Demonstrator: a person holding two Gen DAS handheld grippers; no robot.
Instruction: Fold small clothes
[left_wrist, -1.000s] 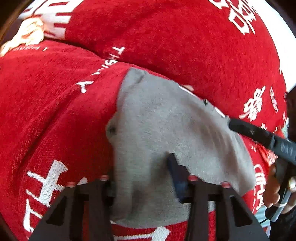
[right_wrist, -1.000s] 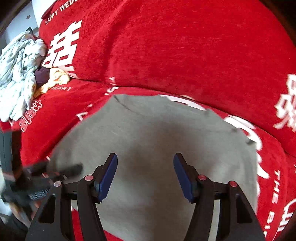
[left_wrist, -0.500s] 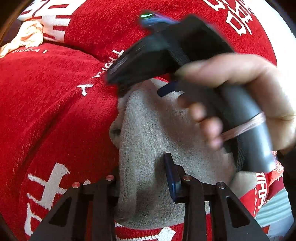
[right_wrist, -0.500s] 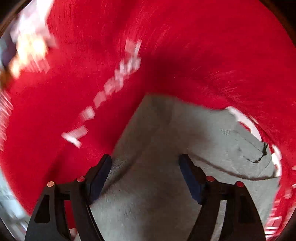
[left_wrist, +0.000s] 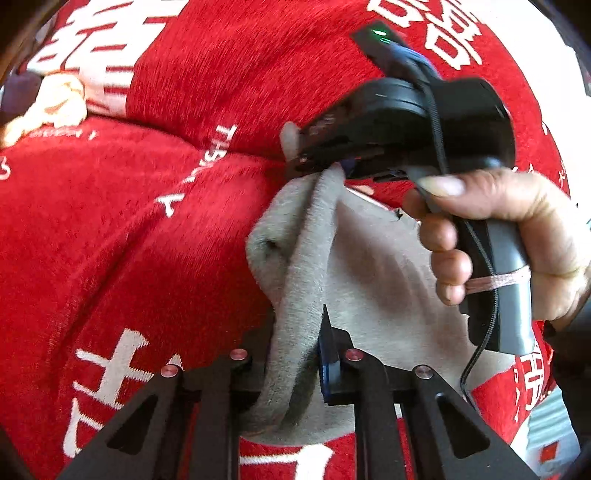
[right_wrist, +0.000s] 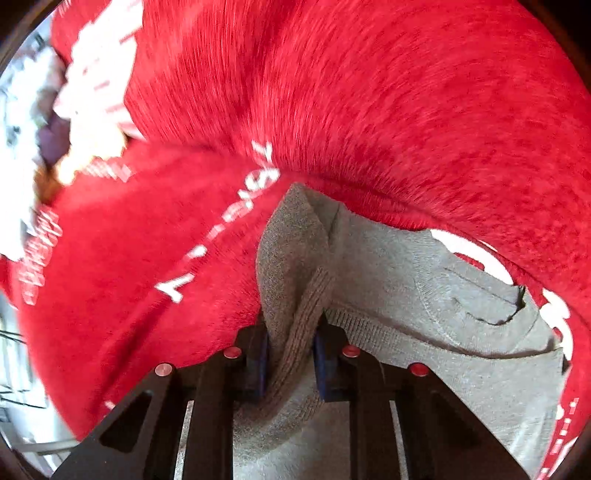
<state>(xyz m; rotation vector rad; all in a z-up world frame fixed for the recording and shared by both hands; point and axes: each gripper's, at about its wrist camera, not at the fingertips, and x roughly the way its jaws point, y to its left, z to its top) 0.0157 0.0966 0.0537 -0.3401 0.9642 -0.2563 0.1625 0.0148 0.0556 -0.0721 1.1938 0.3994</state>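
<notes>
A small grey knit garment (left_wrist: 388, 280) lies on a red sofa cover (left_wrist: 147, 240). In the left wrist view my left gripper (left_wrist: 295, 354) is closing its jaws on the garment's near left edge, and the pads press a raised fold of it. A person's hand (left_wrist: 517, 221) holds my right gripper (left_wrist: 332, 168) at the far left corner of the garment. In the right wrist view the right gripper (right_wrist: 291, 350) is also closing, with a ribbed edge of the grey garment (right_wrist: 461, 332) pinched between its blue pads.
The red cover (right_wrist: 369, 110) bears white lettering and rises into a backrest behind the garment. A cream cloth (left_wrist: 55, 103) and other pale clothes (right_wrist: 22, 110), blurred, lie at the far left. The seat left of the garment is bare red fabric.
The right gripper swept from the garment's middle to its far left corner and closed on the edge. The left gripper tightened on its fold and rose a little, lifting the left edge.
</notes>
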